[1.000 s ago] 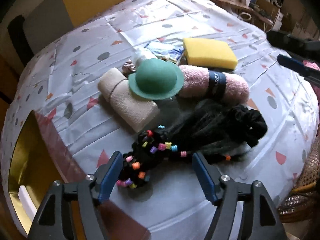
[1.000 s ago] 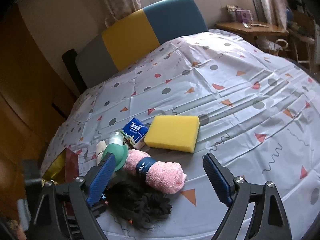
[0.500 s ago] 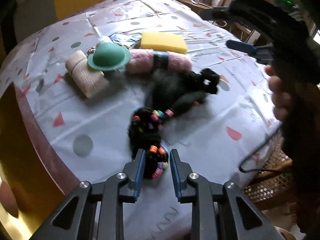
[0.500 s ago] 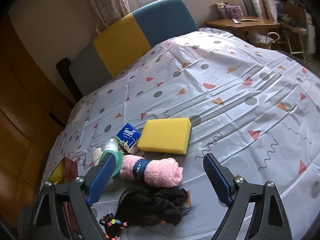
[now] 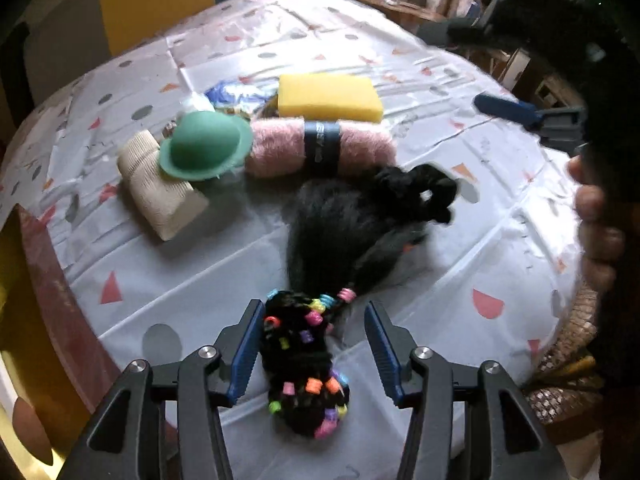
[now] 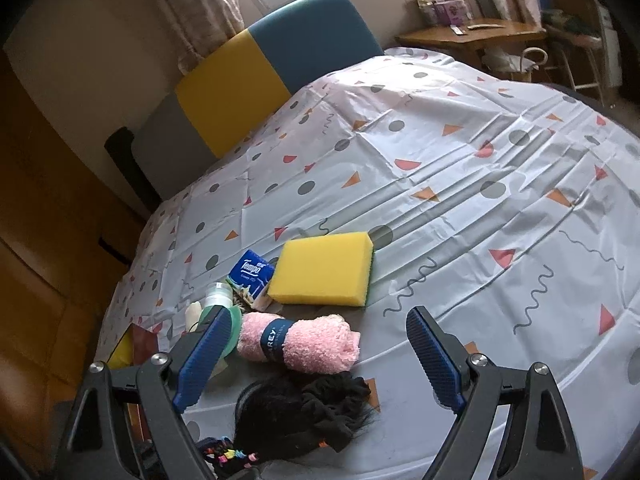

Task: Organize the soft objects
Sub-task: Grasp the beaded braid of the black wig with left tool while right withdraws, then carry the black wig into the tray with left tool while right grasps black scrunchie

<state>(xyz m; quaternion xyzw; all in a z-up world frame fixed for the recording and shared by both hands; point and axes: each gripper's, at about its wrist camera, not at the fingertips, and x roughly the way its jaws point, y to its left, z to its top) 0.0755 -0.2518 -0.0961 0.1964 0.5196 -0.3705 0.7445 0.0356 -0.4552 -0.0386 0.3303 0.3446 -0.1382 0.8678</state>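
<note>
A black hair piece with coloured beads point(image 5: 308, 360) lies on the patterned tablecloth point(image 5: 200, 264); its loose black hair and scrunchie point(image 5: 416, 192) stretch away from me. My left gripper point(image 5: 314, 354) is open, its jaws either side of the beaded end without closing on it. Behind lie a rolled pink towel point(image 5: 320, 146), a yellow sponge point(image 5: 328, 98), a green felt hat point(image 5: 206, 146) and a beige cloth roll point(image 5: 160, 192). My right gripper point(image 6: 316, 364) is open and empty, hovering above the towel point(image 6: 300, 340) and the hair point(image 6: 296, 412).
A blue tissue pack point(image 6: 250, 272) and a small white bottle point(image 6: 218, 294) lie left of the sponge point(image 6: 324, 268). A yellow and red box point(image 5: 36, 360) stands at the table's left edge. A colour-block chair back point(image 6: 260, 76) is at the far side; a wicker chair point(image 5: 568, 360) at right.
My left gripper closed on the beaded end and pulled it toward me, then opened again; the beads now lie between its jaws. The right gripper shifted only slightly.
</note>
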